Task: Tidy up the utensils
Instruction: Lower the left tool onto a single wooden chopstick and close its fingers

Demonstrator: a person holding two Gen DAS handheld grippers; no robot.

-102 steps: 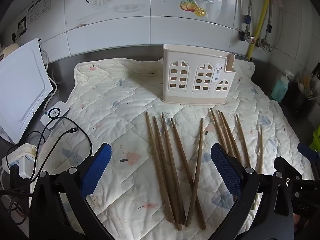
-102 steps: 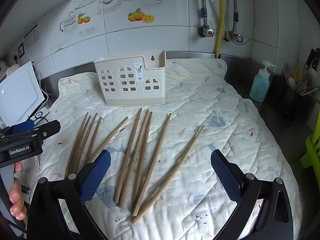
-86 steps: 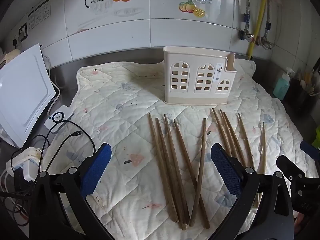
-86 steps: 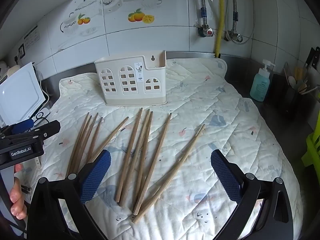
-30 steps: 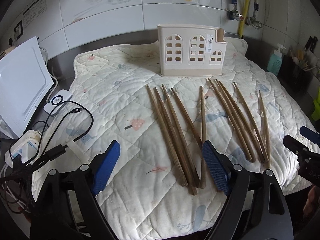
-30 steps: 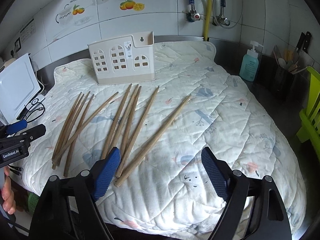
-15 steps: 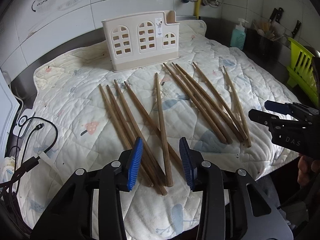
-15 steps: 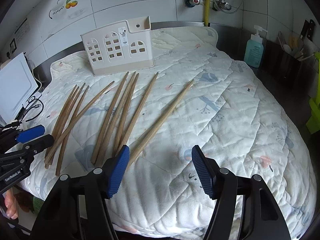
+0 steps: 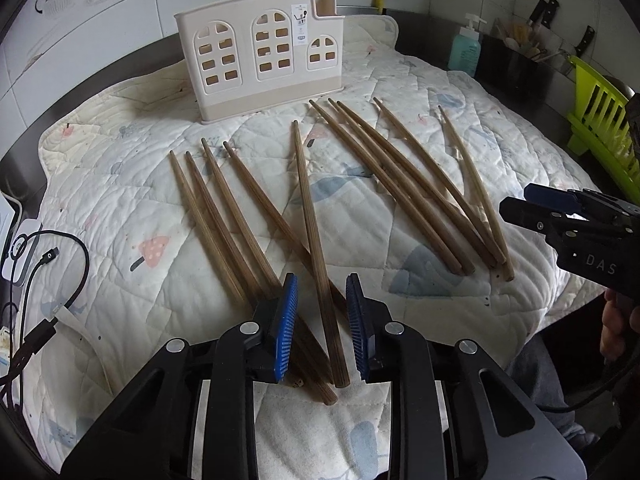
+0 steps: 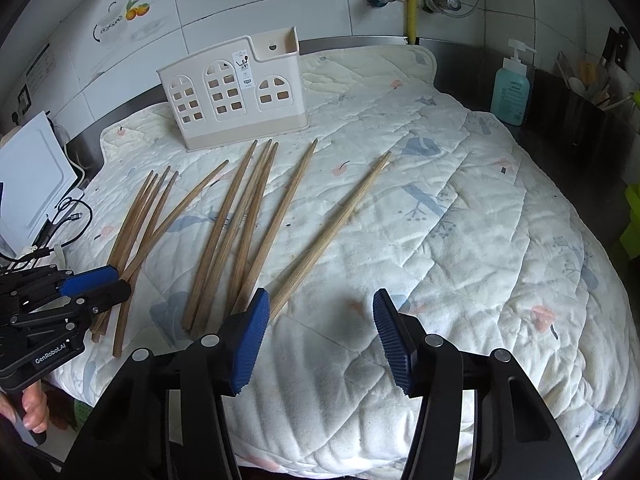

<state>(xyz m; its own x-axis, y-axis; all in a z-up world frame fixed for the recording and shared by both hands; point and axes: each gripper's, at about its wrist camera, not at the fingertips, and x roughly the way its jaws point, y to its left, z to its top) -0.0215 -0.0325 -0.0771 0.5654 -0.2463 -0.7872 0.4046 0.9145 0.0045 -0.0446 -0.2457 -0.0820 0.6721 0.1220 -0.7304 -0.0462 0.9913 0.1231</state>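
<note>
— The left gripper (image 9: 322, 322) sits much lower and nearer than a second ago, lower centre of its view. Its jaws have just been closing, with a dark ribbed chopstick (image 9: 314, 236) between the blue pads, not yet pinched.

— And the right gripper (image 10: 322, 338)?

— It has been narrowing too, still released; only the quilted cloth (image 10: 480, 240) lies between its pads. The paler chopsticks (image 10: 248, 216) fan out centre-left of that view. The cream plastic holder (image 9: 264, 54), with arched cut-outs, stands upper centre in the left wrist view.
</note>
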